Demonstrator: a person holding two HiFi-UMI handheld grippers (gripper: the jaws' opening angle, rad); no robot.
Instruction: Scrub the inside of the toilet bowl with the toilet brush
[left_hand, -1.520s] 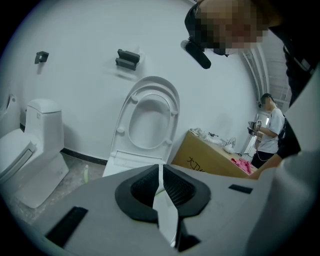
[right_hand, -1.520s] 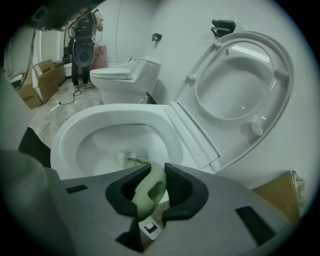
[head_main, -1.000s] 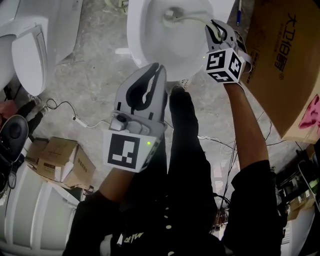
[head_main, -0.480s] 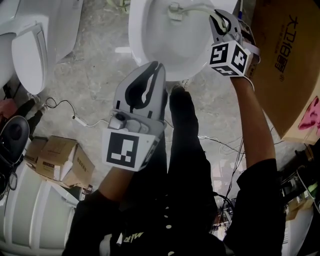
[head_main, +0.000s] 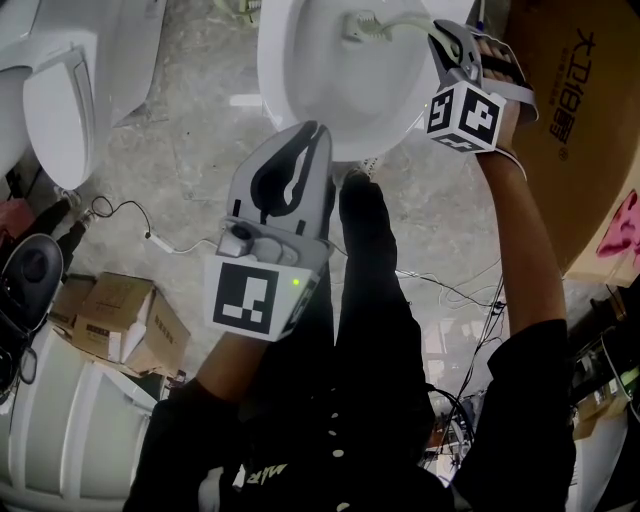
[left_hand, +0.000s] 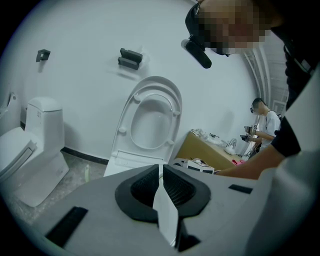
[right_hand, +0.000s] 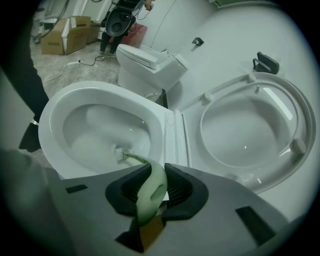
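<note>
Toilet brush (right_hand: 131, 157) in right gripper (right_hand: 159, 171) meets toilet bowl (right_hand: 90, 117) beside Chinese-lettered box (head_main: 572, 120).

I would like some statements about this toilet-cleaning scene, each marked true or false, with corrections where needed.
1. The right tongs grip the toilet brush by its handle. True.
2. The brush head lies on the floor. False: it is inside the toilet bowl.
3. The left tongs hold a sponge. False: they are closed and empty.
4. The toilet seat is raised. True.
</note>
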